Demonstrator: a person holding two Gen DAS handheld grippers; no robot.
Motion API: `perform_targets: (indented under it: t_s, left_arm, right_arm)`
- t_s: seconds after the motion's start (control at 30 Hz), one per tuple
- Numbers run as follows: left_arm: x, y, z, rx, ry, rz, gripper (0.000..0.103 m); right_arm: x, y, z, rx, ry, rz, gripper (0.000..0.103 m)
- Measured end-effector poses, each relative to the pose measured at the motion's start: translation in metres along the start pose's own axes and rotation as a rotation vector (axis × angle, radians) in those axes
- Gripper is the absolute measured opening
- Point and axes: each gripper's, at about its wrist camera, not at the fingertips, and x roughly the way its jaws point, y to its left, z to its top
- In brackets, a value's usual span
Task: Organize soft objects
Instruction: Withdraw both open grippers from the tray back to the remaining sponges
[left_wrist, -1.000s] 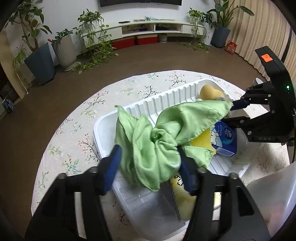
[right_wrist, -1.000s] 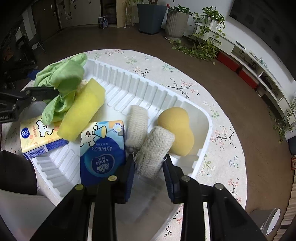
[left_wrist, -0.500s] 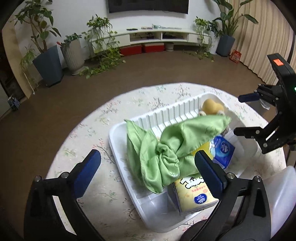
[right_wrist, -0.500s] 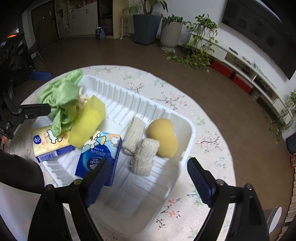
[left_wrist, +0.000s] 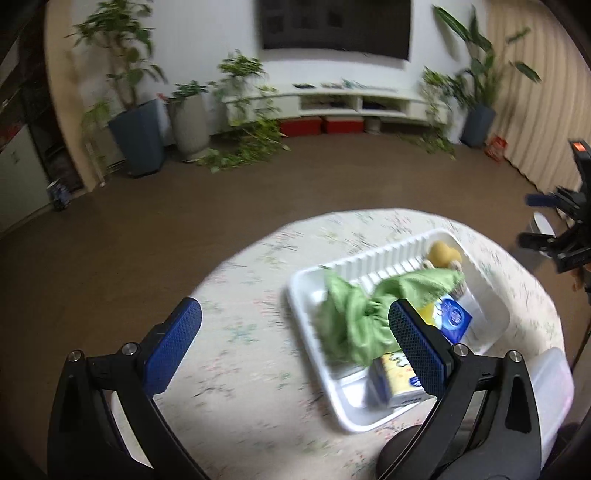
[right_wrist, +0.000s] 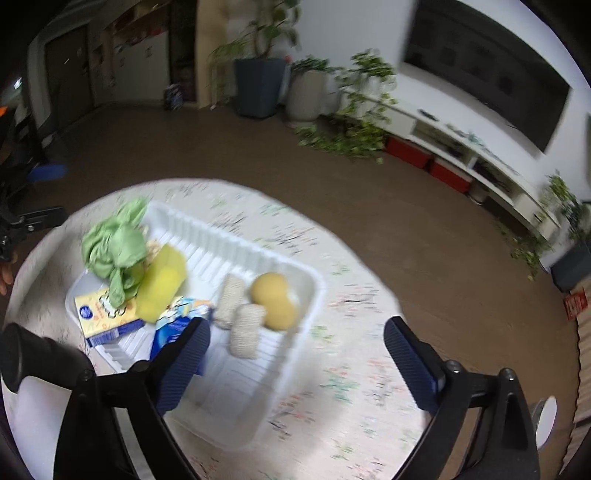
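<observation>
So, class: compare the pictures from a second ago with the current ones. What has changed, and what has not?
Both claws let go and drew up and back from the white tray. The left claw released the green cloth, the right claw the knitted roll; both have just been opening, nothing between them. Cloth, rolls, sponges and tissue packs stay in the tray.

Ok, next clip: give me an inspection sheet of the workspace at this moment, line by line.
Surface: round table with floral cloth.
Job's things: white tray holds green cloth, yellow sponge, two knitted rolls, tan sponge, blue tissue pack, yellow tissue pack.
Clutter: clear container at the table's edge.
Grippers: left gripper and right gripper open, jaws empty, above the table.
Cables: nothing seen.
Surroundings: potted plants, TV shelf, curtain.
</observation>
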Motion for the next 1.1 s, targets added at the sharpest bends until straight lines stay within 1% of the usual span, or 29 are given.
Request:
perform_targets:
  t_s: [0.1,0.17,0.3,0.33,0.43,0.47,0.53,0.6,0.63,0.67,0.77,0.8,0.87,0.93,0.97,1.03,1.1]
  left_arm:
    - [-0.027,0.027,-0.003,-0.058,-0.030,0.034,0.103]
    - [-0.050,0.049,-0.008,-0.100,-0.056,0.075,0.103]
    - [-0.102,0.091,-0.028,-0.194,-0.111,0.138,0.103]
    - [-0.120,0.103,-0.037,-0.223,-0.127,0.162,0.103]
    - [-0.158,0.123,-0.065,-0.270,-0.156,0.205,0.103]
    - [-0.175,0.129,-0.080,-0.279,-0.171,0.225,0.103]
    - [-0.200,0.133,-0.107,-0.285,-0.188,0.251,0.103]
    - [-0.221,0.132,-0.133,-0.291,-0.190,0.260,0.103]
    - [-0.230,0.130,-0.146,-0.292,-0.191,0.263,0.103]
    - [-0.239,0.126,-0.161,-0.290,-0.191,0.265,0.103]
    - [-0.261,0.110,-0.207,-0.290,-0.177,0.264,0.103]
    - [-0.268,0.104,-0.221,-0.290,-0.173,0.260,0.103]
    - [-0.280,0.088,-0.252,-0.295,-0.168,0.239,0.103]
    - [-0.288,0.066,-0.283,-0.300,-0.150,0.208,0.103]
    - [-0.291,0.055,-0.292,-0.298,-0.138,0.190,0.103]
    - [-0.296,0.023,-0.315,-0.286,-0.131,0.148,0.103]
    - [-0.298,-0.007,-0.334,-0.263,-0.116,0.098,0.103]
  right_arm:
    - [-0.030,-0.031,-0.005,0.056,-0.027,-0.049,0.103]
    - [-0.054,-0.051,-0.012,0.093,-0.045,-0.086,0.103]
    - [-0.115,-0.101,-0.037,0.203,-0.100,-0.164,0.103]
    - [-0.132,-0.114,-0.047,0.236,-0.114,-0.181,0.103]
    - [-0.181,-0.142,-0.081,0.311,-0.145,-0.235,0.103]
    - [-0.202,-0.151,-0.099,0.340,-0.158,-0.251,0.103]
    - [-0.229,-0.161,-0.125,0.368,-0.173,-0.272,0.103]
    - [-0.259,-0.165,-0.163,0.397,-0.183,-0.294,0.103]
    - [-0.268,-0.165,-0.177,0.406,-0.187,-0.294,0.103]
    - [-0.282,-0.163,-0.201,0.419,-0.192,-0.296,0.103]
    - [-0.306,-0.149,-0.252,0.434,-0.201,-0.296,0.103]
    - [-0.313,-0.138,-0.274,0.434,-0.198,-0.288,0.103]
    - [-0.320,-0.117,-0.304,0.433,-0.204,-0.277,0.103]
    - [-0.324,-0.087,-0.336,0.449,-0.209,-0.217,0.103]
    - [-0.326,-0.073,-0.347,0.454,-0.214,-0.191,0.103]
    - [-0.326,-0.039,-0.364,0.456,-0.223,-0.141,0.103]
    - [-0.328,-0.002,-0.375,0.442,-0.244,-0.081,0.103]
